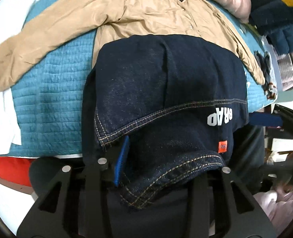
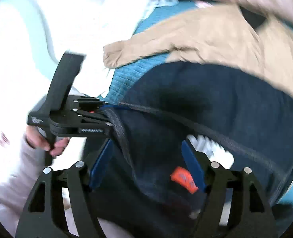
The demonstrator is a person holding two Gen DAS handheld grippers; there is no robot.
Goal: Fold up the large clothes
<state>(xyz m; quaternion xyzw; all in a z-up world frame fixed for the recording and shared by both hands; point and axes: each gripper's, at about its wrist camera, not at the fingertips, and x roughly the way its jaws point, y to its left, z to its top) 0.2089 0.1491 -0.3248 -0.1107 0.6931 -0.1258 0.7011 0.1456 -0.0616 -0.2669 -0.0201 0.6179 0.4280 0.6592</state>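
Jeans [image 1: 166,83] lengthwise, seemingly toward jacket [image 1: 138,13]

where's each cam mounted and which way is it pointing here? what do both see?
Left wrist: sits on the left gripper, looks along its jaws at the dark jeans draped across them, tan jacket on the teal quilt beyond.
Right wrist: sits on the right gripper, blurred, looks over the jeans at the left gripper clamping their edge, held by the person's left hand.
Shared: jeans, jacket, quilt, orange tag.
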